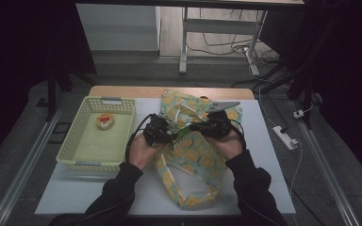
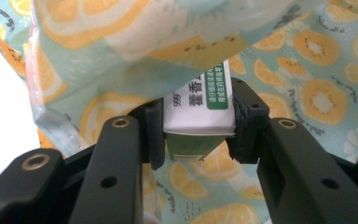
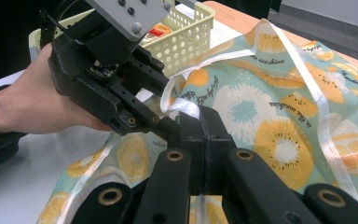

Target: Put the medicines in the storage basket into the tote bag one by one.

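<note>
Between your two grippers, at mid-table, the fruit-print bag lies with its long axis running away from you, mouth toward the basket side. Your left gripper has its jaws partly closed on a small white-and-green box, pads pressing its two sides; the box's far end points straight ahead into the bag's opening, just under the lifted fabric. Your right gripper is clamped fully together on the bag's white edging, holding that lip up. The left hand is the nearer one to the mouth, so I judge the box should slide forward along its own length, beneath the raised rim.
</note>
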Motion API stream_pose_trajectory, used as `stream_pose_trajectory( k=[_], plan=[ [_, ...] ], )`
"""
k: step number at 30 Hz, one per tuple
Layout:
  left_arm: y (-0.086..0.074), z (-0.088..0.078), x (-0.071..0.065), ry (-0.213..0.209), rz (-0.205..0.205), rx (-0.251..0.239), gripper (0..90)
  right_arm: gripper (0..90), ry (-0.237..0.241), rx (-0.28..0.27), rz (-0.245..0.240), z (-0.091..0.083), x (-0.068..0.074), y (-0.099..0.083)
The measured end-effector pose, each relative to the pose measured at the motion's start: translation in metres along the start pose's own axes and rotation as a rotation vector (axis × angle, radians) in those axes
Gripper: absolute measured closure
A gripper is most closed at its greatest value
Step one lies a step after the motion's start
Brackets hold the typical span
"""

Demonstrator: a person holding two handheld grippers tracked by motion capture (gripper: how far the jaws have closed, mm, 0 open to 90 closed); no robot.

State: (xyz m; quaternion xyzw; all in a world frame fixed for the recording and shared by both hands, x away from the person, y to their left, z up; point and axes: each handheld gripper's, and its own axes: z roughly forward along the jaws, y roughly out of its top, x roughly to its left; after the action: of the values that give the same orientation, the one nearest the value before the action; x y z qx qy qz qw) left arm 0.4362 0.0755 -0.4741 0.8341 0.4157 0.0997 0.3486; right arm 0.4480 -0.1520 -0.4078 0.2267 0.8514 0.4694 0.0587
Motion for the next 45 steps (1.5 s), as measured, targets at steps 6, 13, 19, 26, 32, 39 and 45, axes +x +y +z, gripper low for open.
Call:
stream_pose_trajectory(
  k=[6,13,19,26,32,39,45],
  plan=[
    [-0.002,0.000,-0.001,0.007,0.021,-0.011,60.1,89.4,-0.006,-0.001,0.005,-0.001,-0.002,-0.001],
    [-0.007,-0.010,-0.006,0.003,0.050,-0.029,49.6,89.4,-0.009,-0.003,0.006,-0.001,-0.004,-0.002],
    [-0.016,-0.023,-0.007,-0.014,0.076,-0.053,38.5,89.3,-0.011,-0.002,0.006,0.000,-0.004,-0.002],
    [-0.027,-0.041,-0.010,-0.039,0.087,-0.063,30.6,89.3,-0.015,0.001,0.011,0.000,-0.005,-0.003],
    [-0.034,-0.054,-0.002,-0.066,0.044,-0.077,24.6,89.3,-0.014,-0.006,0.011,-0.001,-0.005,-0.003],
    [-0.042,-0.065,0.013,-0.055,-0.010,-0.060,19.3,89.3,-0.014,-0.011,0.010,-0.003,-0.005,-0.002],
    [-0.048,-0.073,0.028,-0.073,-0.053,-0.059,10.8,89.3,-0.013,-0.011,0.010,-0.003,-0.005,-0.002]
  ],
)
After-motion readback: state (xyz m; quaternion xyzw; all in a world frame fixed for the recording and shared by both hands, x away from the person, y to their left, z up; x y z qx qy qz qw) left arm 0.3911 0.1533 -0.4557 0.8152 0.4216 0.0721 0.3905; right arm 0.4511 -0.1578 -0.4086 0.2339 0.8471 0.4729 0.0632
